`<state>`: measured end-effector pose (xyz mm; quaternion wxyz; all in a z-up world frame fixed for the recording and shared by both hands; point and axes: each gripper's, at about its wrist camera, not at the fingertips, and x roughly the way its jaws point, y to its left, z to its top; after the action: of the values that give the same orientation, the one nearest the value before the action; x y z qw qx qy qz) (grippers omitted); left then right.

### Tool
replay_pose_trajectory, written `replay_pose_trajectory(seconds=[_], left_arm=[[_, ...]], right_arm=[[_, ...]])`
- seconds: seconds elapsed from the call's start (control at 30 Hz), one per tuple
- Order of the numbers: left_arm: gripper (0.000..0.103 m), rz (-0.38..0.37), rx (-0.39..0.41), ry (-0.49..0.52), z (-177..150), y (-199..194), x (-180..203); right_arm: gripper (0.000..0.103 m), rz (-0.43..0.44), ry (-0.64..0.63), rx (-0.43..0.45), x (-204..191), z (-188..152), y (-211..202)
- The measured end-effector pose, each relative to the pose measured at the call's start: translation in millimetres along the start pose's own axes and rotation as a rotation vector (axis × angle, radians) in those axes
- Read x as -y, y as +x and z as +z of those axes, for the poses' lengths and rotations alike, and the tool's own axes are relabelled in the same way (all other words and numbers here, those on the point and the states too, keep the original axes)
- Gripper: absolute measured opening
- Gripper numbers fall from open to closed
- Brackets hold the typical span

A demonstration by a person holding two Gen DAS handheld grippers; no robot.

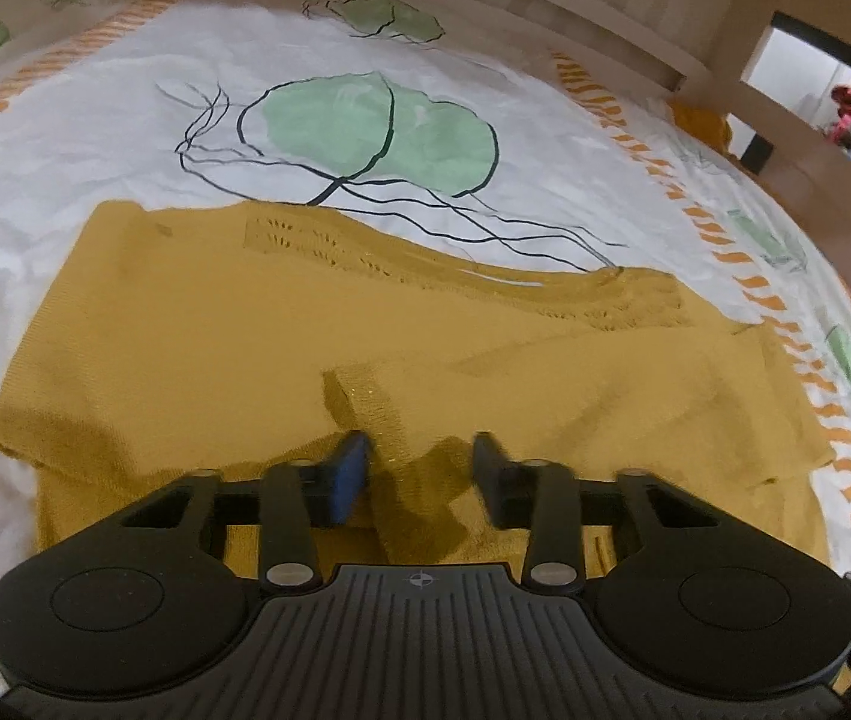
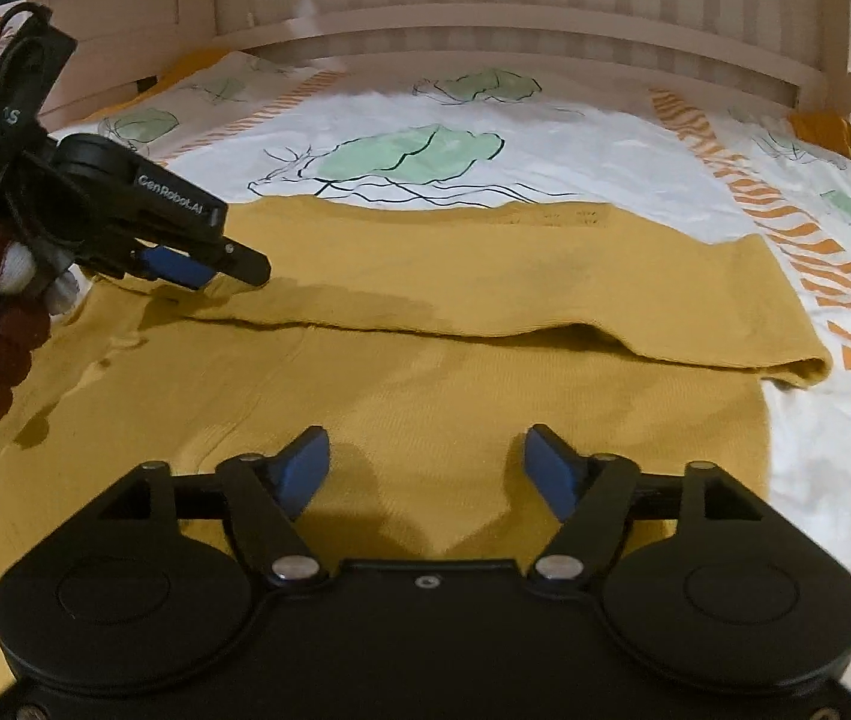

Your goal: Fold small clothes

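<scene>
Left wrist view shows the left tongs (image 1: 419, 456) low over a yellow top (image 1: 233, 324) that lies flat on a white bed sheet (image 1: 95, 120) with green leaf drawings; their jaws stand a little apart with a raised fold of the yellow cloth between them, but I cannot tell if they pinch it. Right wrist view shows the right tongs (image 2: 428, 462) wide open with nothing in them, hovering just over the near part of the top (image 2: 425, 372), which has one flap folded across just ahead of them. Far off to their left, the left tongs (image 2: 227, 270) touch that folded flap, held by a gloved hand (image 2: 11, 300).
</scene>
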<state>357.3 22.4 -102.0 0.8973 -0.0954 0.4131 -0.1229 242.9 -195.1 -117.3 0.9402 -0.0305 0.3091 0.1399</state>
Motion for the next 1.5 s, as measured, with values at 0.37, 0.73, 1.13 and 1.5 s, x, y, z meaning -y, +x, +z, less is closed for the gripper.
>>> replay_pose_trajectory(seconds=[0.37, 0.73, 1.13, 1.5], left_arm=[[0.007, -0.048, 0.216, 0.19, 42.8, -62.0, 42.3], [0.007, 0.038, 0.22, 0.184, 67.5, -78.0, -3.9], [0.007, -0.11, 0.313, 0.223, 123.2, -118.0, 49.1], [0.007, -0.236, 0.413, 0.325, 164.7, -153.4, 114.8]], right_arm=[[0.085, 0.034, 0.02, -0.001, 4.8, -3.9, 2.7], [0.086, 0.024, 0.013, 0.001, 3.4, -2.0, 2.5], [0.087, 0.058, 0.054, 0.071, -8.3, 32.1, 11.3], [0.087, 0.006, 0.087, 0.085, -0.9, 66.5, 53.0]])
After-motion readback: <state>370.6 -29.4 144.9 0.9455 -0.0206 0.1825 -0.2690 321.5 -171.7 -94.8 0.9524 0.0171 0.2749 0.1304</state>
